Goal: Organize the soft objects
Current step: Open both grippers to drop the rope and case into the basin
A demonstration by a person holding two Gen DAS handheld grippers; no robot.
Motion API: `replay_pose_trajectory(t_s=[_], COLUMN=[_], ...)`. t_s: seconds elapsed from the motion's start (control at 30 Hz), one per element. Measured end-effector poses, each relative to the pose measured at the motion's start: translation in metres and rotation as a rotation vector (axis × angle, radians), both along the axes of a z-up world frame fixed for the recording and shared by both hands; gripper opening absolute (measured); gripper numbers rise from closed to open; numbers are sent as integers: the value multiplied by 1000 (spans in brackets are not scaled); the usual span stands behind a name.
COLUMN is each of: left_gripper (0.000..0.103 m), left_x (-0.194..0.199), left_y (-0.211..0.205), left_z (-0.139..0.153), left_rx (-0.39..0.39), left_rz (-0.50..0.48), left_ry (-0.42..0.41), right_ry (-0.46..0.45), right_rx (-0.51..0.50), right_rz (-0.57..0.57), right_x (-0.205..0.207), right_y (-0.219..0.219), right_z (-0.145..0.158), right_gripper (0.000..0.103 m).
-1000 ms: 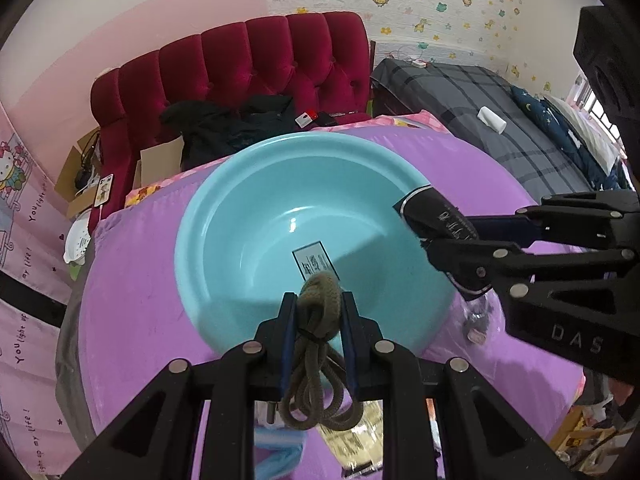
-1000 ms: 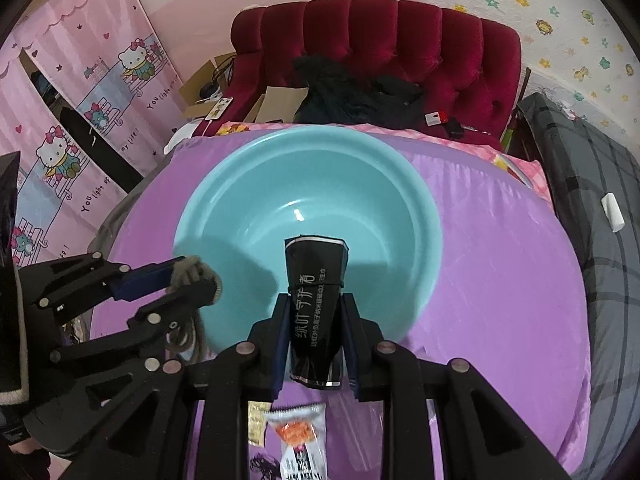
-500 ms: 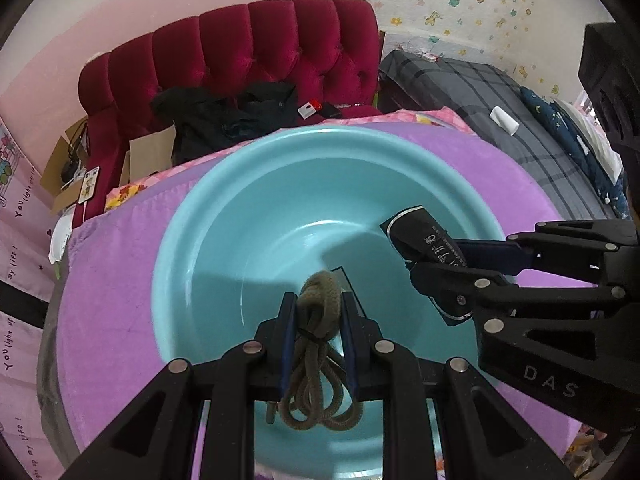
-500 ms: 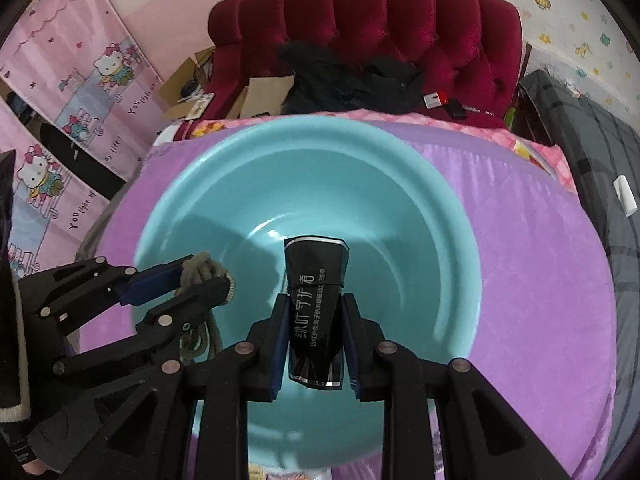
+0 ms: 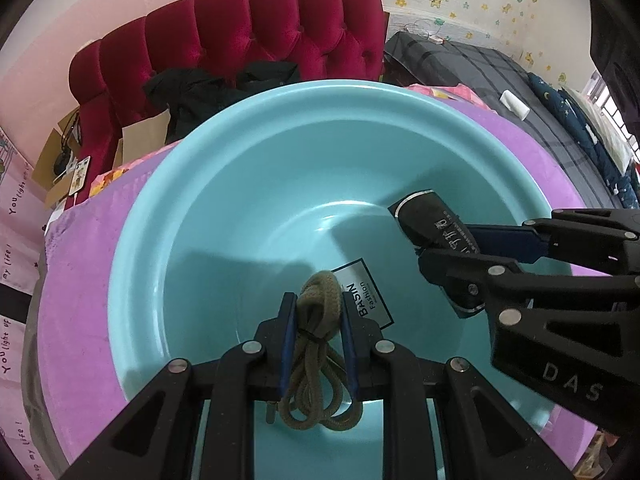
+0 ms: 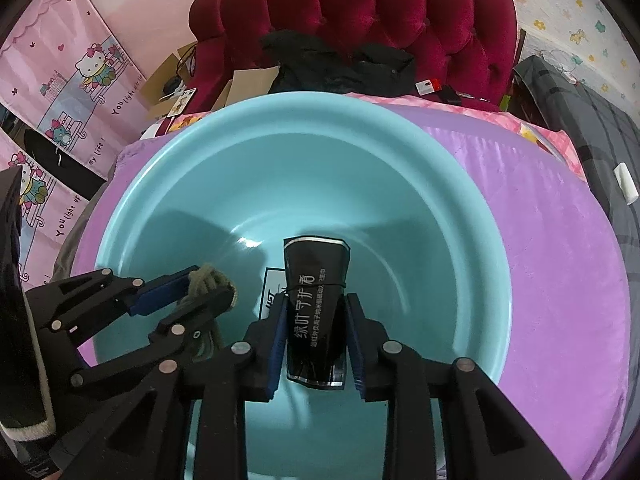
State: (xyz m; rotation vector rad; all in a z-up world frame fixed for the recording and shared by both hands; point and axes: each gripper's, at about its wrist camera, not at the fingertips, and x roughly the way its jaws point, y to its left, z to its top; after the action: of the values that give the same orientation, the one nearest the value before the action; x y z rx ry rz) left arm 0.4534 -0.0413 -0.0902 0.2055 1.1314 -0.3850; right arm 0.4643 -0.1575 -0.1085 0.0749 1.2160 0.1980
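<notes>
Teal basin (image 5: pixel 192 184), directly beneath both grippers — left gripper (image 5: pixel 318 310) pinching the olive cord bundle (image 5: pixel 318 336), right gripper (image 6: pixel 316 320) jaws opening around the black pouch (image 6: pixel 316 300), long axis along the fingers — label sticker (image 5: pixel 366 294) below.

My left wrist camera looked steeply down along its own fingers into the turquoise basin (image 5: pixel 224 184), close enough that the bowl filled most of the frame. The right gripper (image 5: pixel 430 248) entered from the right edge. My right wrist camera faced the same way, just as near, with the left gripper (image 6: pixel 208 284) coming in from the left. Both views shared the basin's floor and its label (image 5: pixel 366 298), the purple cover (image 6: pixel 560 240) beneath it, and the red tufted headboard (image 5: pixel 256 32) beyond, so I had the bowl from two neighbouring angles.
</notes>
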Motion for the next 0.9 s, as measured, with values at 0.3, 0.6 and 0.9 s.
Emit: replay_pose_trajectory(t_s=[0.3,0.6,0.9], left_gripper=[96,103,103], left_x=[-7,-24,-59], left_y=[-4,4,8], left_z=[8,29,49], left_rx=[58,61,54], left_rz=[21,70,91], left_ry=[-52,-90,-91], right_ry=[-43,-84,-95], right_rx=[-29,-54,-65], right_rz=[-5,-33,-38], right_x=[-4,-22,-60], right_y=[4,-3,-9], right_z=[14,36,59], right_gripper=[65,103,103])
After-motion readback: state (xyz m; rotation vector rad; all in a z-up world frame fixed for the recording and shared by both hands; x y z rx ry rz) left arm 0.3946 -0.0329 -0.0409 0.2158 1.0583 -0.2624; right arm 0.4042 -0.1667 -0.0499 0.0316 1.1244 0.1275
